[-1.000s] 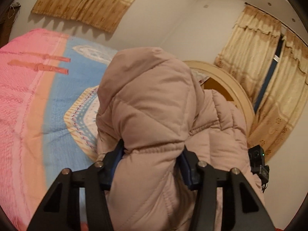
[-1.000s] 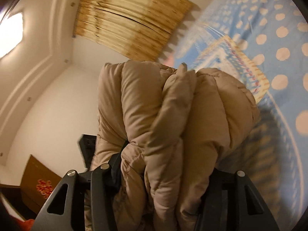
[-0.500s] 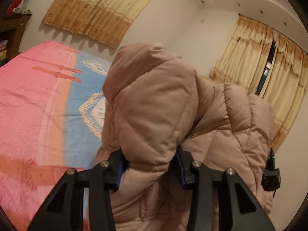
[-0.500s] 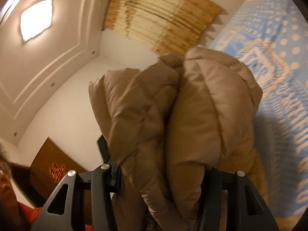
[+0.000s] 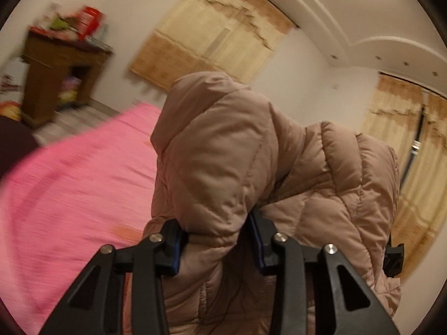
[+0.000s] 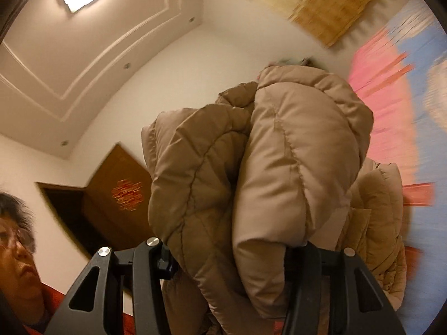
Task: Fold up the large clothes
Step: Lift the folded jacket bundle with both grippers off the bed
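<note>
My left gripper (image 5: 216,240), its jaws just closing tighter, and my right gripper (image 6: 229,254) both clamp bunched folds of the tan puffer jacket (image 5: 251,167), held above the pink-covered bed (image 5: 69,195).

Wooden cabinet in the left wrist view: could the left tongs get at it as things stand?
Probably not. The left tongs are clamped on a bunched fold of the puffer jacket, and the wooden cabinet stands across the room beyond the pink bedspread.
</note>
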Available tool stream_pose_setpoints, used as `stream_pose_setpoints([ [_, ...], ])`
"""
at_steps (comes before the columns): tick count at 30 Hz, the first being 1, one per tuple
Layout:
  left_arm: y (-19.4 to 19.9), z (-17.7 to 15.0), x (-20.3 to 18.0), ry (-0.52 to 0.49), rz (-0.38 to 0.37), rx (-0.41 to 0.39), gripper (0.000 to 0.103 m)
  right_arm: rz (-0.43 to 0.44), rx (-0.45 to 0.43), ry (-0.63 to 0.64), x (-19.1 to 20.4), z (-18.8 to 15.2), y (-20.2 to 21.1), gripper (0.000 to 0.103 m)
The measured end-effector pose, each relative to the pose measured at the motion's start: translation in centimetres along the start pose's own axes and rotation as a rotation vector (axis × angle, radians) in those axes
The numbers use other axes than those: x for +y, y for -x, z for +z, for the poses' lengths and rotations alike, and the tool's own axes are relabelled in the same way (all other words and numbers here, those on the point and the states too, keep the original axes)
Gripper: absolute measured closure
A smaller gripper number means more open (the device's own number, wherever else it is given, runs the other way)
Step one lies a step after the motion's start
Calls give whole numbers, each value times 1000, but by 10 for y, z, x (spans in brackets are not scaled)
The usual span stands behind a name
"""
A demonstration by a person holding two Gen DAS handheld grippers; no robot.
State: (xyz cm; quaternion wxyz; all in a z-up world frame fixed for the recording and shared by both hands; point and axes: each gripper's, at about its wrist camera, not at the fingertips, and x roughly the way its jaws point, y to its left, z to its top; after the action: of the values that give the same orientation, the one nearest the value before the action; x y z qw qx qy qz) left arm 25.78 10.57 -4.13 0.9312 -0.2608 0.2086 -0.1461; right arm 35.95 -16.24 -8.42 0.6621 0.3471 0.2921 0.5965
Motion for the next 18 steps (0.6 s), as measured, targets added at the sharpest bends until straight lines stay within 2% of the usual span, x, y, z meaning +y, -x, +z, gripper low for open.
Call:
stream_pose_setpoints([
  [1,-11,2,6,0,35,-8,64,31,19,-13,-5,2,-19,51],
  [4,8,22,47,18,160,-42,64,130,90,-58,-30,7,-88,51],
  [8,-4,38,104,59,276,-56,64,199,137,-126,-84,21,-158,51],
  [9,-11,38,116,64,298,-53,64,193,146,-136,-102,24,-172,51],
  [11,-29,38,153,87,349,-41,64,146,157,-152,-135,30,-191,51],
  [14,-65,35,190,124,418,-28,64,-6,155,-139,-186,50,-199,52],
  [16,-75,37,206,147,428,-21,57,-138,186,-94,-207,60,-203,52],
  [18,-93,39,220,164,487,2,38,-226,225,-68,-221,63,-207,52],
])
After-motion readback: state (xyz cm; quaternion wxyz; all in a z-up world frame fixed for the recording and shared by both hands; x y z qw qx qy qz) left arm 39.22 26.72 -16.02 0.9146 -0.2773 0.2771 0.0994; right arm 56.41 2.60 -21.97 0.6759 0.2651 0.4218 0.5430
